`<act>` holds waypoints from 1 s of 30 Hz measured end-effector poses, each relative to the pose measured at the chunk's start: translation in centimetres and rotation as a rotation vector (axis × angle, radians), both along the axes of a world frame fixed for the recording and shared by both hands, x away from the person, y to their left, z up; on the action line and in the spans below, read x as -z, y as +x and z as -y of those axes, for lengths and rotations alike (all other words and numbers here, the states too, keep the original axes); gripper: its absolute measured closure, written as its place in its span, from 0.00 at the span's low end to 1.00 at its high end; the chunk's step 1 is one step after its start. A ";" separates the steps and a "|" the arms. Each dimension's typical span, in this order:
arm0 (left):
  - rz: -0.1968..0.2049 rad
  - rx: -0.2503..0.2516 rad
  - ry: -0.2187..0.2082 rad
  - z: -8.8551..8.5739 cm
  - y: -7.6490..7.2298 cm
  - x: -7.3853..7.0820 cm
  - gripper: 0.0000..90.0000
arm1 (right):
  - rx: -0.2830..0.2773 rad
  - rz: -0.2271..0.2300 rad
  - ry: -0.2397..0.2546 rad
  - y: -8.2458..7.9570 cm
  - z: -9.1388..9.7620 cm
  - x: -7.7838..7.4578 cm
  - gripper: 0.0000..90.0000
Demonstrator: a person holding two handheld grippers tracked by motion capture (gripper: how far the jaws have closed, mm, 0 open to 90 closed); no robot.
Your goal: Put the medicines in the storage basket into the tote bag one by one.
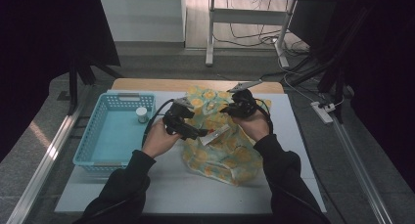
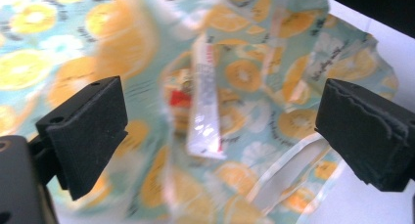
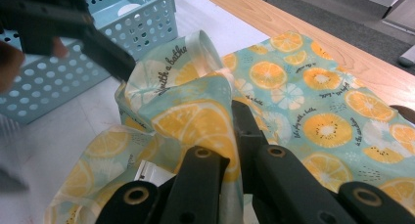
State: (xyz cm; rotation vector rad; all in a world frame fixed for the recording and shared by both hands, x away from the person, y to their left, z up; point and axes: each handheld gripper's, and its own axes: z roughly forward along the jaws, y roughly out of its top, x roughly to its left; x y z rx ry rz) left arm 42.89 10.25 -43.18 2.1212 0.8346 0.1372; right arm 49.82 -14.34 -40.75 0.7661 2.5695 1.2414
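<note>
The bag [image 1: 220, 153] is a soft, glossy film printed with orange slices on pale teal, crumpled and creased, lying on the white board [image 1: 186, 185] at the table's centre. Its mouth is raised at 12 o'clock, where the right gripper [image 1: 234, 108] pinches a fold of the film between closed jaws; in the right gripper view the film [image 3: 195, 121] bunches up over the black jaw links. A flat sachet [image 1: 214, 136], silvery and translucent with a red patch, lies against the bag near its 10 o'clock edge; in the left gripper view the sachet [image 2: 204, 104] appears as a long narrow strip on the print, between the jaws but untouched. The left gripper [image 1: 198, 132] has its jaws wide apart, with nothing held; its pads [image 2: 88, 131] are black foam blocks with rough, worn faces. At 9 o'clock from the bag stands a light blue plastic basket [image 1: 93, 136], rectangular with perforated walls, holding a small white round container [image 1: 142, 115]. A bare wooden strip [image 1: 147, 84] of tabletop runs along the board's far edge at 12 o'clock. The person's dark sleeves [image 1: 122, 185] enter from 6 o'clock.
</note>
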 end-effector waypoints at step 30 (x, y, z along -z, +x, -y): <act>0.021 -0.212 -0.018 -11.7 -0.1 -0.1 0.00 | -0.006 -0.002 -0.001 -0.2 -0.1 0.1 1.00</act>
